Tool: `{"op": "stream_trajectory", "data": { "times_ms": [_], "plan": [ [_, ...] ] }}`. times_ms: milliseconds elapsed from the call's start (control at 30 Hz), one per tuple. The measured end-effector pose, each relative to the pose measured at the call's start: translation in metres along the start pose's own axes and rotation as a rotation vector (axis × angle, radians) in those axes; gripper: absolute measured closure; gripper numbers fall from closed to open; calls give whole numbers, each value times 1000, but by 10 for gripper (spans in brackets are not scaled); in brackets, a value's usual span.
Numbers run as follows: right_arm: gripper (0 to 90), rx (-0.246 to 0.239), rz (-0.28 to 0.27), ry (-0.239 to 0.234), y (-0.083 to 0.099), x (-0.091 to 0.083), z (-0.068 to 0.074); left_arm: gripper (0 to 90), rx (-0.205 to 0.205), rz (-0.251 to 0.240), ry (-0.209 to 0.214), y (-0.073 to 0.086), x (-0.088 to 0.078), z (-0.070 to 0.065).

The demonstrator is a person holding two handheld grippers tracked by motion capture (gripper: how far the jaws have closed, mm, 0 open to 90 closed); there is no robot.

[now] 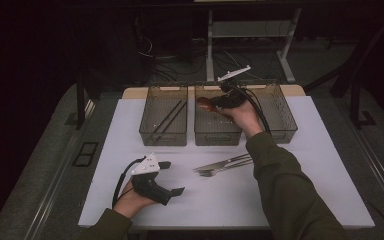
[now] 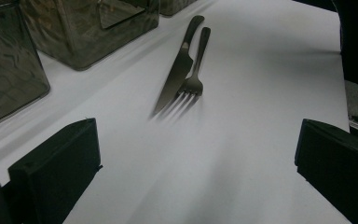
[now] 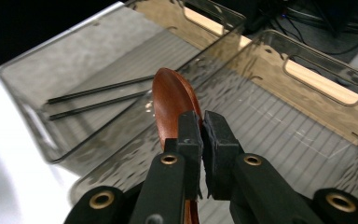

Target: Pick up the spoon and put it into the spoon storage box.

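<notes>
My right gripper (image 1: 216,102) (image 3: 201,125) is shut on a reddish-brown wooden spoon (image 1: 203,103) (image 3: 170,99) and holds it in the air above the left part of the middle clear bin (image 1: 217,136). The spoon's bowl sticks out past the pads, near the wall shared with the left bin (image 3: 51,140). My left gripper (image 1: 172,177) (image 2: 198,137) rests open at the front left of the white table (image 1: 300,165), with nothing between its jaws. A metal knife (image 2: 175,79) and fork (image 2: 195,83) lie side by side ahead of it, mid-table (image 1: 225,164).
Three clear bins stand in a row at the back of the table. The left bin (image 1: 162,135) holds two black chopsticks (image 1: 167,120) (image 3: 98,95). The right bin (image 1: 282,117) lies beyond my right hand. Dark floor and table legs lie behind.
</notes>
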State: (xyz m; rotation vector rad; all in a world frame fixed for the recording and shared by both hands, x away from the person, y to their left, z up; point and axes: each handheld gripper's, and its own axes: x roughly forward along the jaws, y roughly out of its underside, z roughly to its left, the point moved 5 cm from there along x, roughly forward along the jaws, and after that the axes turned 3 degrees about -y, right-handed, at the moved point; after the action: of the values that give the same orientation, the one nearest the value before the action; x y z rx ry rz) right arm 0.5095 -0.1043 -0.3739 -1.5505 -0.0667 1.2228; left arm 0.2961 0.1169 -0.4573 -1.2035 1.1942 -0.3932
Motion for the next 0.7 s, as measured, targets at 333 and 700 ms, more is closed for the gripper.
{"op": "stream_trajectory", "data": {
  "times_ms": [333, 700],
  "plan": [
    [848, 58, 27, 38, 3, 24, -12, 0, 5, 6, 7, 0, 1, -1],
    [843, 83, 62, 47, 10, 39, -9, 0, 12, 7, 9, 0, 1, -1]
  ]
}}
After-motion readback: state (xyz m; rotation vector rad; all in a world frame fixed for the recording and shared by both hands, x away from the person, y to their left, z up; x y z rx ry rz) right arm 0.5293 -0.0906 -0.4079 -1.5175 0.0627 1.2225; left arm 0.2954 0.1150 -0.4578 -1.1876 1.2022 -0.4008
